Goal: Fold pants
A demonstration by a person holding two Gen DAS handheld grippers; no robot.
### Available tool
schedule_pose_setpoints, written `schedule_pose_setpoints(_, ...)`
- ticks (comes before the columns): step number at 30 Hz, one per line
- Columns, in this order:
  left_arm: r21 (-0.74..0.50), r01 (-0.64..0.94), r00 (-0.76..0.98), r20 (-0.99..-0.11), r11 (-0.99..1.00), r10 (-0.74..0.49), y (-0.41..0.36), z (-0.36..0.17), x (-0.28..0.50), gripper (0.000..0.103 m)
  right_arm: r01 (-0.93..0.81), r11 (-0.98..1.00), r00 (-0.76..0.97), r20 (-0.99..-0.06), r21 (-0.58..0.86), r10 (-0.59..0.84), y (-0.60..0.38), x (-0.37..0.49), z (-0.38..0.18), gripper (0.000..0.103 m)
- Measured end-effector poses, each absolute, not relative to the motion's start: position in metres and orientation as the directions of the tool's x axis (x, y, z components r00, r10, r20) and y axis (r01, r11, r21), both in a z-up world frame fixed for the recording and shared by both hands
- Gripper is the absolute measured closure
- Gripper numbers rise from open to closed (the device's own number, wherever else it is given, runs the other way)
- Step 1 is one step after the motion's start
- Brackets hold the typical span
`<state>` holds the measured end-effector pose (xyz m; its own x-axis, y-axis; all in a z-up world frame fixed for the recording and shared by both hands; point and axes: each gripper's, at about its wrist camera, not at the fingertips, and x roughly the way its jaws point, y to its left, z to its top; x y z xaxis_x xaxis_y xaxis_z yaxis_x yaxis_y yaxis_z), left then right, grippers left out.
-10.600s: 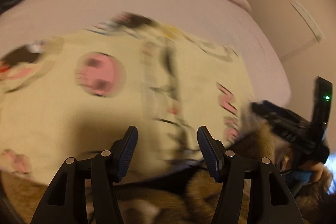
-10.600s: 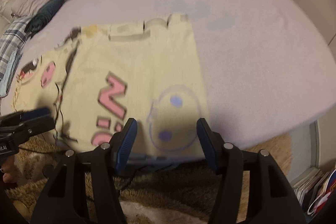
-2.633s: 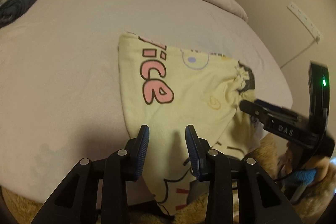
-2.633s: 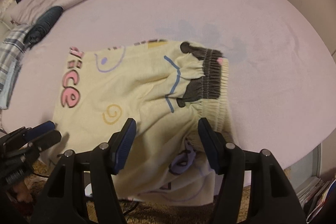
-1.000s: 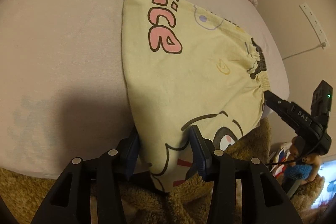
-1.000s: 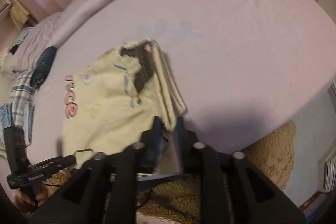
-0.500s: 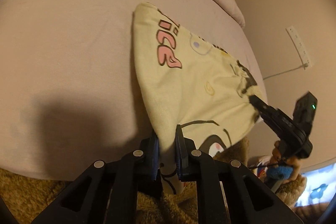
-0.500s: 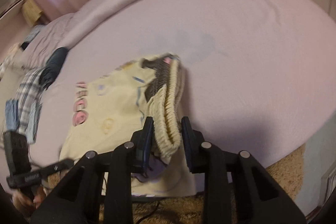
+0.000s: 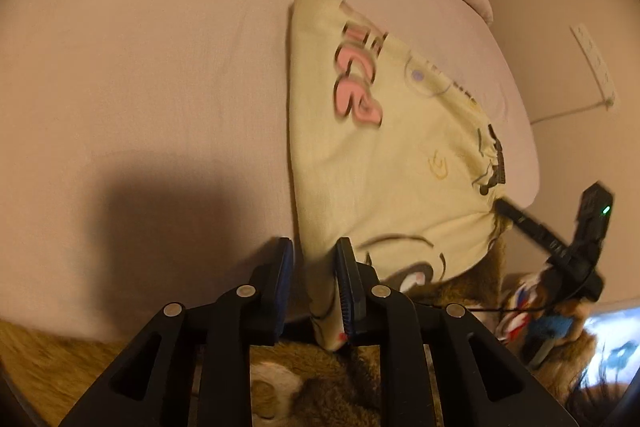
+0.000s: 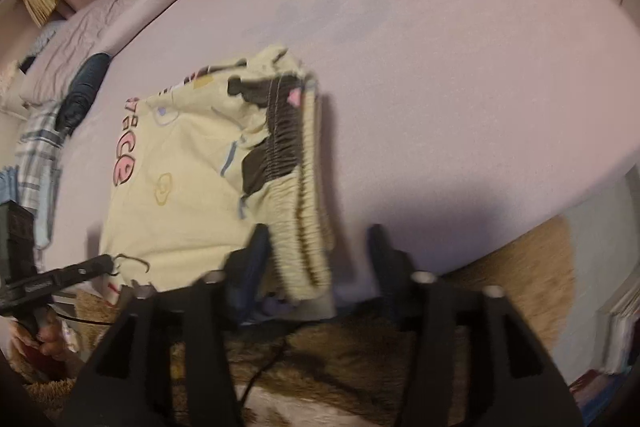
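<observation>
The left gripper (image 9: 314, 263) is seen in its own view with the jaws narrow and opening; a corner of the pants (image 9: 384, 163) lies between them, against the right pad and clear of the left one, so no pinch is shown. From there the pale yellow pants spread away over the pink bed (image 9: 160, 67), folded, with pink lettering on top and the dark gathered waistband at the far right edge. Only this view shows the wall outlet strip (image 9: 596, 67) and the right gripper (image 9: 504, 206) from the side, reaching in at the waistband.

In the right wrist view the right gripper (image 10: 318, 243) is blurred, its jaws wide and opening — the elastic waistband hangs between them, near the left finger and well clear of the right one. Only here are seen the dark rolled garment (image 10: 82, 91) and plaid cloth (image 10: 36, 155) at the bed's far left, and the brown furry rug (image 10: 520, 267) below the bed edge. A hand (image 10: 38, 339) holding the left gripper's handle shows at lower left. Both grippers are angled steeply down toward the bed's near edge.
</observation>
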<state>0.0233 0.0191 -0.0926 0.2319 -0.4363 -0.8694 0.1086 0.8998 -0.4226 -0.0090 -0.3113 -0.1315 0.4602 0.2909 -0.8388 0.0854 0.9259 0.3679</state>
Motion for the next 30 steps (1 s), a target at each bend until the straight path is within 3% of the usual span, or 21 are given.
schedule_pose_setpoints(5,-0.292,0.179,0.397,-0.852,0.939,-0.341,0.012,-0.065,0.059,0.066,0.061,0.929,0.546,-0.792,0.364,0.274,-0.333,0.017,-0.105,0.041)
schedule_pose_setpoints(9,-0.351,0.206,0.36,-0.841,0.913,-0.405,0.001,-0.077,0.102,0.066,0.047,0.923,0.541,-0.786,0.383,0.299,-0.323,0.047,-0.112,0.041)
schedule_pose_setpoints(13,-0.304,0.208,0.327,-0.874,0.93,-0.359,-0.018,-0.096,0.132,0.066,0.022,0.922,0.504,-0.801,0.386,0.323,-0.304,0.065,-0.124,0.042)
schedule_pose_setpoints(17,-0.335,0.202,0.311,-0.869,0.921,-0.384,-0.023,-0.11,0.152,0.066,-0.001,0.911,0.482,-0.797,0.413,0.363,-0.296,0.078,-0.134,0.042)
schedule_pose_setpoints(18,-0.351,0.193,0.314,-0.863,0.916,-0.396,-0.021,-0.11,0.155,0.066,-0.002,0.909,0.477,-0.799,0.416,0.366,-0.294,0.081,-0.137,0.045)
schedule_pose_setpoints(19,-0.358,0.186,0.324,-0.857,0.915,-0.401,-0.019,-0.11,0.157,0.066,-0.003,0.909,0.473,-0.8,0.417,0.369,-0.294,0.084,-0.141,0.055)
schedule_pose_setpoints(20,-0.361,0.185,0.332,-0.852,0.914,-0.404,-0.017,-0.109,0.158,0.073,-0.01,0.909,0.473,-0.799,0.417,0.372,-0.293,0.086,-0.142,0.062)
schedule_pose_setpoints(23,-0.369,0.153,0.361,-0.843,0.917,-0.4,-0.005,-0.105,0.157,0.086,-0.027,0.91,0.491,-0.787,0.414,0.373,-0.29,0.087,-0.138,0.07)
schedule_pose_setpoints(30,-0.312,0.172,0.383,-0.853,0.934,-0.355,-0.008,-0.104,0.154,0.088,-0.007,0.91,0.495,-0.789,0.414,0.363,-0.292,0.09,-0.139,0.072)
